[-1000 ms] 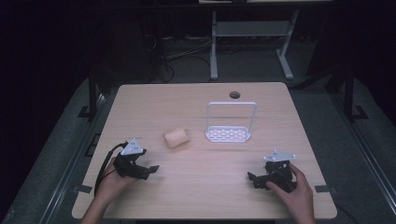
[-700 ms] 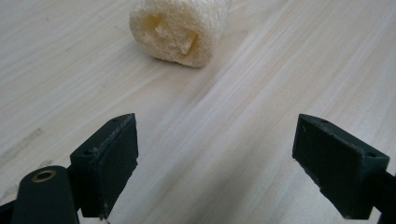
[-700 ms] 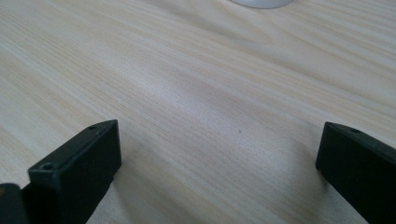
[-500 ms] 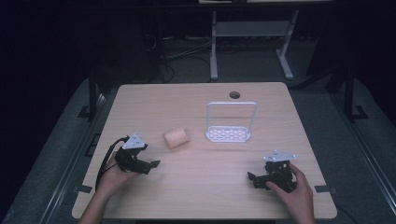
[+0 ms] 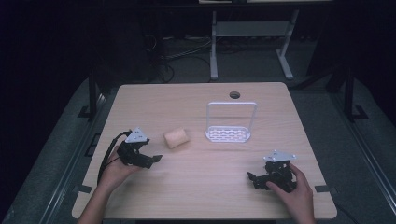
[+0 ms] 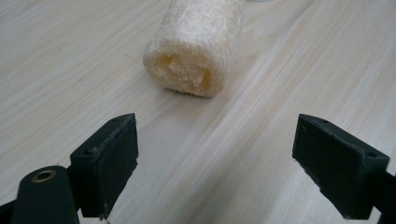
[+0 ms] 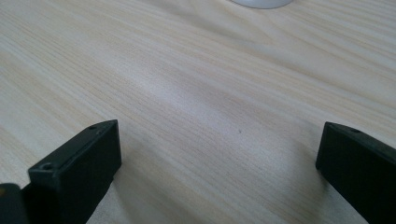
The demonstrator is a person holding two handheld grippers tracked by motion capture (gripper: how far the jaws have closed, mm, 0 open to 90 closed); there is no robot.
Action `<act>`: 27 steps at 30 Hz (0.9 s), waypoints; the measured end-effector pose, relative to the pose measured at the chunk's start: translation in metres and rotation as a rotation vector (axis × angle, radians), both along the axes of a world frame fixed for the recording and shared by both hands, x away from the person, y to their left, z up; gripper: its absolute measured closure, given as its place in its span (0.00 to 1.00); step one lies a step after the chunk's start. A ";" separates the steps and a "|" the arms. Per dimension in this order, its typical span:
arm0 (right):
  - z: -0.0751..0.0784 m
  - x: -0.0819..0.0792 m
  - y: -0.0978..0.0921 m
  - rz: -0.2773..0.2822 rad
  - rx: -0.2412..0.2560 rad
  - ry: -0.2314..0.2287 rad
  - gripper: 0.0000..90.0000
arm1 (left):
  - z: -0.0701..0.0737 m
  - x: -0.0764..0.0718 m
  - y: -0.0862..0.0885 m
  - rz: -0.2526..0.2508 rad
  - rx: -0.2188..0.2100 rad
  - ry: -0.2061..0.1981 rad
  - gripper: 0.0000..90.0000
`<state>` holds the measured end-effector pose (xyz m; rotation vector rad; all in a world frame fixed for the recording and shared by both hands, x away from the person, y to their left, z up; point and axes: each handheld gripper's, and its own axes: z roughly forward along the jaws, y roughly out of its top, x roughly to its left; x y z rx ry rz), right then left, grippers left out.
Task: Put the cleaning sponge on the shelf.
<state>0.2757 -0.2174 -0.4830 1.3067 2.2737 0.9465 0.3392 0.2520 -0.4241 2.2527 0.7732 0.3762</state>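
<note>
A pale, fibrous loofah roll (image 5: 176,138) lies on its side on the wooden table (image 5: 196,196), left of centre. In the left gripper view the loofah roll (image 6: 194,44) shows its hollow end, just ahead of the jaws. My left gripper (image 5: 152,157) is open, a short way to the roll's left, with nothing between its jaws; the same gripper (image 6: 219,163) frames bare wood. My right gripper (image 5: 252,179) rests open near the table's front right; in its own view this gripper (image 7: 219,172) has only table between the jaws.
A white rack (image 5: 229,122) with a slotted base and an upright wire frame stands right of the loofah; its base edge (image 7: 261,3) shows in the right gripper view. A round cable hole (image 5: 234,95) sits near the far edge. Dark floor and a metal stand lie beyond.
My left gripper has moved forward and right toward the loofah roll. The right gripper has stayed put.
</note>
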 end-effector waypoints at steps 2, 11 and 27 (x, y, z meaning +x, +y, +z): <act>0.000 0.000 0.000 0.000 0.000 0.000 0.00 | 0.001 0.002 -0.001 -0.002 -0.010 -0.004 0.15; 0.000 0.000 0.000 0.000 0.000 0.000 0.00 | 0.007 0.010 -0.007 -0.013 0.002 -0.003 0.15; 0.000 0.000 0.000 0.000 0.000 0.000 0.00 | 0.013 0.029 -0.018 -0.015 0.013 -0.016 0.15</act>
